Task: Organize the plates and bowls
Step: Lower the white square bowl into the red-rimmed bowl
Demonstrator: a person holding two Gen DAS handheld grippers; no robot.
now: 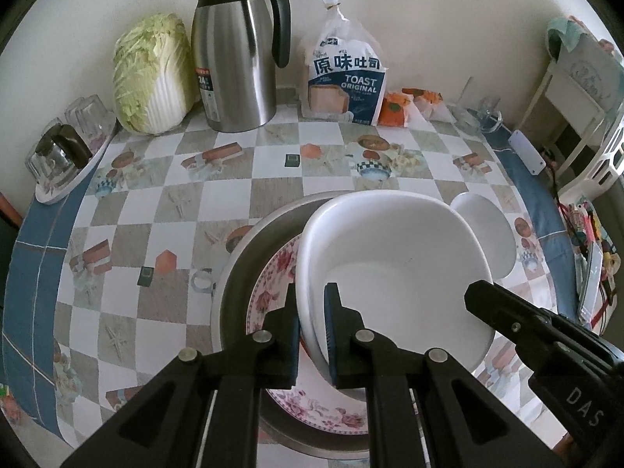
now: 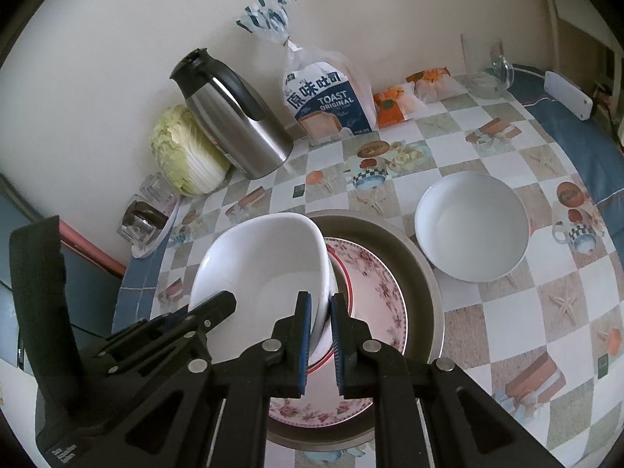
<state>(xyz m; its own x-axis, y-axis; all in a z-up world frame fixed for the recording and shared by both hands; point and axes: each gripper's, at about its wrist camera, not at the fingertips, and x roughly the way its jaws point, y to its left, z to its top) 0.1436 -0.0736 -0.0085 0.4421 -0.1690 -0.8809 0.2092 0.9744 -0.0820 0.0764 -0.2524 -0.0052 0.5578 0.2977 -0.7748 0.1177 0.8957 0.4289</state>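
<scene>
A white squarish bowl (image 1: 394, 265) is held above a floral plate (image 1: 273, 292) that lies in a steel basin (image 1: 249, 257). My left gripper (image 1: 312, 312) is shut on the bowl's left rim. My right gripper (image 2: 320, 319) is shut on the bowl's right rim (image 2: 265, 269), and its finger shows in the left wrist view (image 1: 491, 304). The left gripper also shows in the right wrist view (image 2: 210, 308). A second round white bowl (image 2: 472, 226) sits on the table right of the basin, also seen in the left wrist view (image 1: 487, 234).
Along the back wall stand a cabbage (image 1: 152, 78), a steel thermos jug (image 1: 238, 58), a toast bag (image 1: 343, 78), orange packets (image 1: 394, 109) and a glass mug (image 1: 483, 113). A tray of upturned glasses (image 1: 62, 152) sits at the left. A white basket (image 1: 600, 160) is beyond the table's right edge.
</scene>
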